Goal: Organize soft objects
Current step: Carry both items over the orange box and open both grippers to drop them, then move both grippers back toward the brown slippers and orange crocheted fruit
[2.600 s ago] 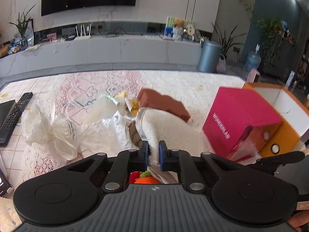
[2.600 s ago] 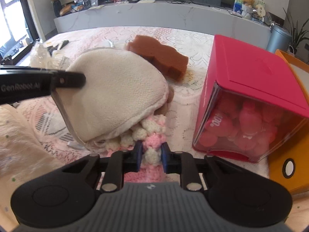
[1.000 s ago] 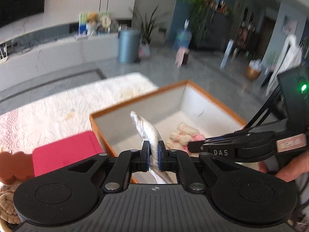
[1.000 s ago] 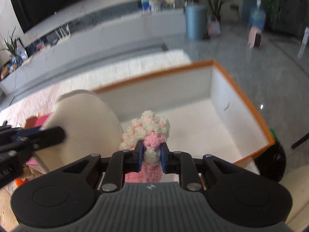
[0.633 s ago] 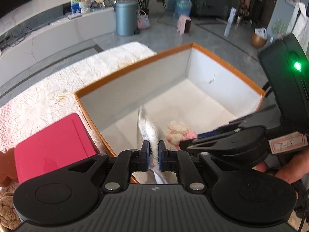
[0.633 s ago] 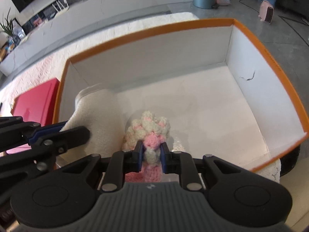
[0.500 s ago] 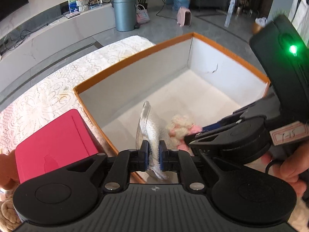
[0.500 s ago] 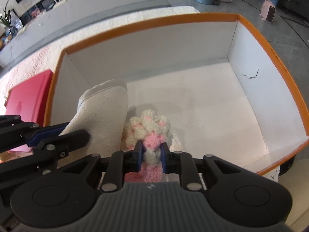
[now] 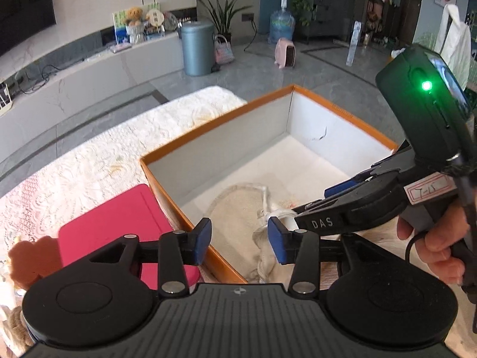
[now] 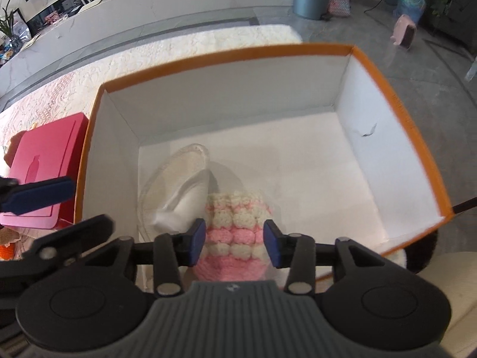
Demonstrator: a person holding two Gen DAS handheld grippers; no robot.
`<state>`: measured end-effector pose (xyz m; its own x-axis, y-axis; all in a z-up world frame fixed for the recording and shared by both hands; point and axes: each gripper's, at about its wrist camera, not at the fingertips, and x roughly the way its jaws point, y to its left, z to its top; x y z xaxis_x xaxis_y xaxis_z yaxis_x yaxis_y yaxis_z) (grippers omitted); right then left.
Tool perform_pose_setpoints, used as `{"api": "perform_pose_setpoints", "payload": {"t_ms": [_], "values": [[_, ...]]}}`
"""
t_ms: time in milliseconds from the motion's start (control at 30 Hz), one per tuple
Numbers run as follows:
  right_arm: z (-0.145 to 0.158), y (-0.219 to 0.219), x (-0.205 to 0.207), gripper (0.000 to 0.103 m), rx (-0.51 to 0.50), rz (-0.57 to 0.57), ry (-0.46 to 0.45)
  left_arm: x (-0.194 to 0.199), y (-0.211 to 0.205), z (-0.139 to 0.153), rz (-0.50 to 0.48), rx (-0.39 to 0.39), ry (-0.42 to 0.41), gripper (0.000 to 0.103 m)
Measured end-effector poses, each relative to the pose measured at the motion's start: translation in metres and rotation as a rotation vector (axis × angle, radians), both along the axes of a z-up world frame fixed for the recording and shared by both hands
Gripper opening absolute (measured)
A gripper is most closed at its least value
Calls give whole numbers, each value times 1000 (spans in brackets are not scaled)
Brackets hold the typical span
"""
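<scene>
An orange-rimmed white box (image 9: 214, 125) (image 10: 226, 53) stands on the lace-covered table. A cream cloth pouch (image 9: 235, 217) (image 10: 179, 185) lies on the box floor, below my left gripper (image 9: 240, 243), whose jaws are opening with nothing between the pads. Beside the pouch sits a pink and cream crochet piece (image 10: 235, 229). It lies between the pads of my right gripper (image 10: 235, 246), whose jaws are opening and no longer pinch it. Each gripper shows in the other's view: the right gripper (image 9: 310, 205) over the box, the left gripper (image 10: 59, 208) at the box's left wall.
A red box (image 9: 119, 220) (image 10: 44, 155) lies against the orange box's left side. A brown soft toy (image 9: 29, 259) sits further left on the lace cloth. A person's hand (image 9: 432, 244) holds the right gripper's handle. Grey floor lies beyond the table.
Both grippers' jaws have spread apart. The cream pouch has dropped from the left gripper onto the box floor, and the crochet piece has come free of the right gripper's pinch.
</scene>
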<state>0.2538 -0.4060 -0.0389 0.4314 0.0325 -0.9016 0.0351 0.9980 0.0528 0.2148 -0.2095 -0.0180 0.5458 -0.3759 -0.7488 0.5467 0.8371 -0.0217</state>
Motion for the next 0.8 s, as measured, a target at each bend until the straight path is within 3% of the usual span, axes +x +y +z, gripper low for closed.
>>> {"api": "perform_pose_setpoints", "payload": {"t_ms": [400, 633, 800], "values": [[48, 20, -38, 56, -63, 3, -110, -38, 43, 42, 60, -94, -104, 52], [78, 50, -78, 57, -33, 33, -240, -69, 82, 54, 145, -106, -210, 52], [90, 84, -112, 58, 54, 79, -362, -92, 117, 51, 233, -127, -272, 52]]}}
